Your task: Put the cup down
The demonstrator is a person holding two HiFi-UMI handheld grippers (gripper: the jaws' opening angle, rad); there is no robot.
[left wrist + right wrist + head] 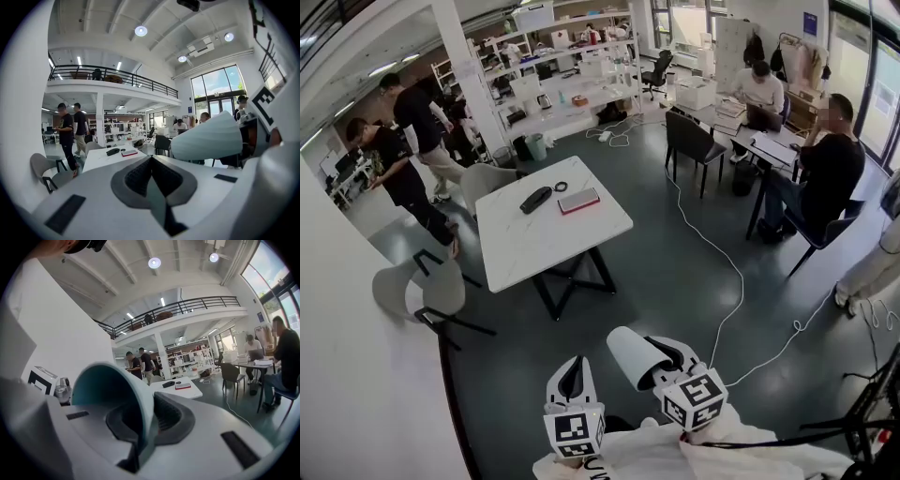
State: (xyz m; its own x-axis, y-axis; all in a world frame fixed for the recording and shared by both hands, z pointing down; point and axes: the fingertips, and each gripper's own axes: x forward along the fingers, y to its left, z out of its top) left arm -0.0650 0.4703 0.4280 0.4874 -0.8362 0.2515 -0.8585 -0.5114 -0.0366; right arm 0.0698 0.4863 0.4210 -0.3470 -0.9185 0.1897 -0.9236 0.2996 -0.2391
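A pale cup (632, 355) with a teal inside lies tilted on its side in the air, low in the head view. My right gripper (664, 361) is shut on its wall. In the right gripper view the cup (110, 385) has its rim pinched between the jaws of the right gripper (149, 420). My left gripper (573, 375) hangs just left of the cup and holds nothing. In the left gripper view the left gripper (151, 164) has its jaws closed together, and the cup (211, 138) floats at the right. The white table (534, 248) stands ahead across the dark floor.
A black case (535, 199), a red-edged flat device (578, 201) and a small ring (561, 187) lie on the table's far end. Grey chairs (417, 291) stand to its left by a white wall. People stand at the left and sit at the right. A white cable (722, 253) trails across the floor.
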